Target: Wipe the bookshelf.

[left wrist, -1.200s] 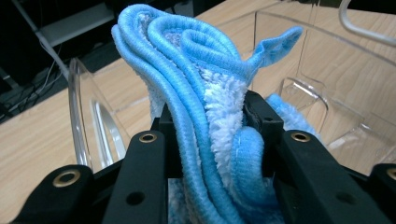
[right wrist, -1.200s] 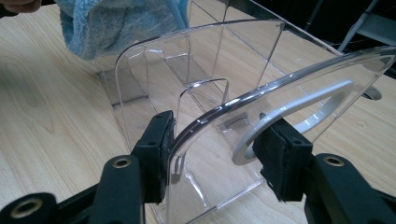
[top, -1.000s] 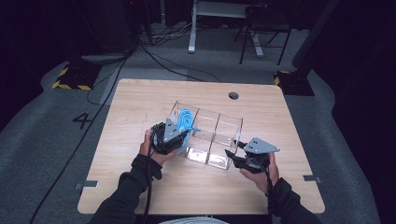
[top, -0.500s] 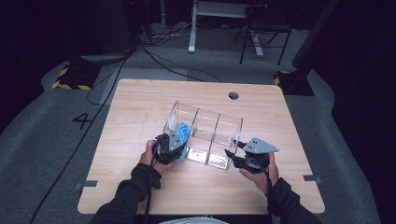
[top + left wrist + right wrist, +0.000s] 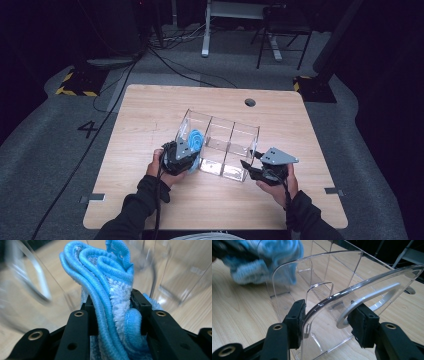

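A clear plastic organizer box (image 5: 235,126) with three compartments stands in the middle of the wooden table. My left gripper (image 5: 187,152) is at the box's left end, shut on a bunched blue microfibre cloth (image 5: 194,139). In the left gripper view the cloth (image 5: 107,287) bulges up between the black jaws, close against the clear wall. My right gripper (image 5: 248,166) is at the box's near right corner. Its pads (image 5: 298,322) sit on either side of the clear end wall (image 5: 324,297), which has a round finger hole, and hold the box. The cloth (image 5: 269,260) shows blurred beyond the far wall.
The table (image 5: 150,110) has a round cable hole (image 5: 250,102) at the back. A chair (image 5: 280,30) and a desk leg (image 5: 206,30) stand on the grey floor behind. Cables (image 5: 165,60) run across the floor at the back left.
The left gripper and the blue cloth have slid a little toward me, lower along the box's left end wall. The right gripper and the box stay where they were.
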The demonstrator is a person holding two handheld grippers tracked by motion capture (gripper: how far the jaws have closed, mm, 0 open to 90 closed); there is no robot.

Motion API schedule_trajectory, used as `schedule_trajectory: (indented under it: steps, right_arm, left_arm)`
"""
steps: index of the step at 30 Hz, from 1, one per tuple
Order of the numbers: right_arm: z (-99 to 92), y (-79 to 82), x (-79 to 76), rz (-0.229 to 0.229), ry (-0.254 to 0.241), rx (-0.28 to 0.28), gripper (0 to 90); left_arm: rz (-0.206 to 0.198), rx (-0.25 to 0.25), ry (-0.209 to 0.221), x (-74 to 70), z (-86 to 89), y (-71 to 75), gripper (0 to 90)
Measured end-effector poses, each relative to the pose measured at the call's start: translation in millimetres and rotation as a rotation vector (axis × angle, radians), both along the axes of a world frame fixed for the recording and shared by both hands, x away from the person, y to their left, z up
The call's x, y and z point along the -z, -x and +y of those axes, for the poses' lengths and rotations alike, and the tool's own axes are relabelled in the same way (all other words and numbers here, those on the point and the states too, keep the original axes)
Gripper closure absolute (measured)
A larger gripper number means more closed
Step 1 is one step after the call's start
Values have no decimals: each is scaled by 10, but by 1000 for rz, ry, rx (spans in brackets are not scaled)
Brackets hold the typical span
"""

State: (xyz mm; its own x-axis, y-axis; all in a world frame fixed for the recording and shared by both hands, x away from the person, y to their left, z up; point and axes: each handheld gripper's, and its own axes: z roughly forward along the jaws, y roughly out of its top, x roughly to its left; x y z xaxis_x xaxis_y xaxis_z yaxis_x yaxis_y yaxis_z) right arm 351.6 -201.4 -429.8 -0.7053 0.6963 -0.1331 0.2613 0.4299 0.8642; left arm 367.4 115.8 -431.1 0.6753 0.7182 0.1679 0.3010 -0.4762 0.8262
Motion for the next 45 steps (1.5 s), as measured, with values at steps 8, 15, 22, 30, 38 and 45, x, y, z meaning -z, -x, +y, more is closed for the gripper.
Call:
schedule_trajectory:
  steps: [8,15,22,30,38,45]
  right_arm:
    - [1,0,0,1,0,1,493]
    - [3,-2,2,-3,-1,1,494]
    - [-2,1,4,-5,0,0,494]
    - [8,9,4,-8,6,6,495]
    - [12,10,5,-11,8,6,494]
    - [18,12,4,-10,8,7,493]
  left_arm:
    - [-112,58,161,-462,-46,213,656]
    - [-112,138,156,-437,-464,276,655]
    - [-82,117,120,-299,-595,170,656]
    - [-40,135,87,-127,-642,130,658]
    - [-17,132,101,1,-634,102,662]
    - [14,113,33,165,-682,71,663]
